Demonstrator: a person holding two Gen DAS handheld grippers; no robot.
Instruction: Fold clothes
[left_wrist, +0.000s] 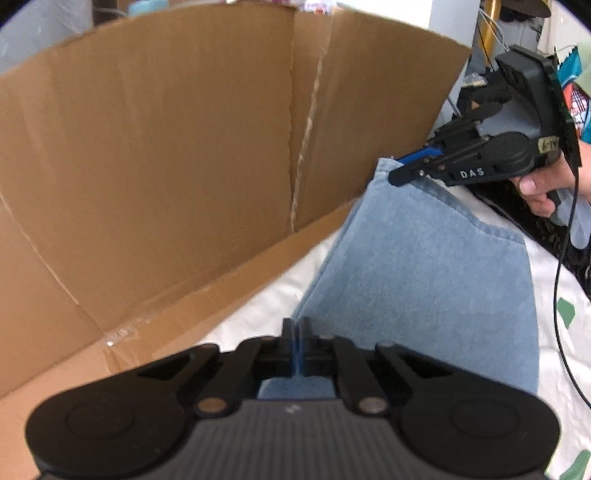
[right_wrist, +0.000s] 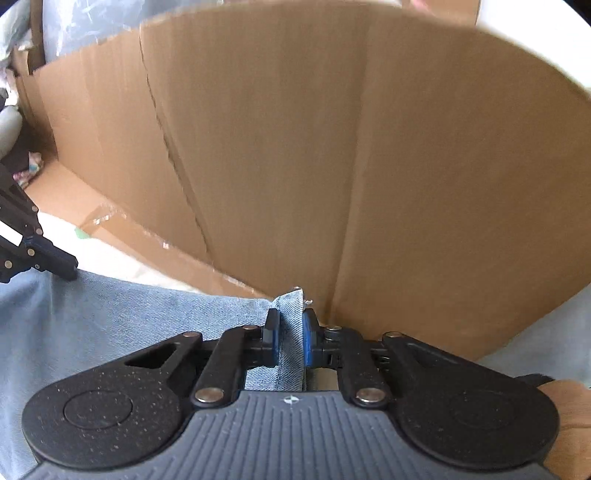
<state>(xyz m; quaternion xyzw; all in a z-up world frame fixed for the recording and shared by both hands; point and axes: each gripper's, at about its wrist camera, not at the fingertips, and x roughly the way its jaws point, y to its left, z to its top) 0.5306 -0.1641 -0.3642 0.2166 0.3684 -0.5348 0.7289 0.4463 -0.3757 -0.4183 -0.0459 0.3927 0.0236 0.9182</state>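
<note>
A light blue denim garment (left_wrist: 424, 277) lies flat on a white sheet (left_wrist: 251, 317) beside a cardboard wall. My left gripper (left_wrist: 296, 326) is shut at the garment's near left edge, and the cloth runs in under its closed fingers. The right gripper (left_wrist: 397, 173), held by a person's hand (left_wrist: 539, 192), grips the far corner. In the right wrist view, my right gripper (right_wrist: 290, 332) is shut on an upright fold of the denim garment (right_wrist: 110, 325), hem showing between the pads. The left gripper's fingertips (right_wrist: 62, 266) rest on the cloth at the left.
A tall open cardboard box (left_wrist: 166, 147) stands close along the garment's left side and fills the right wrist view as cardboard box (right_wrist: 369, 166). A black cable (left_wrist: 557, 295) hangs from the right gripper. Clutter lies at the far right.
</note>
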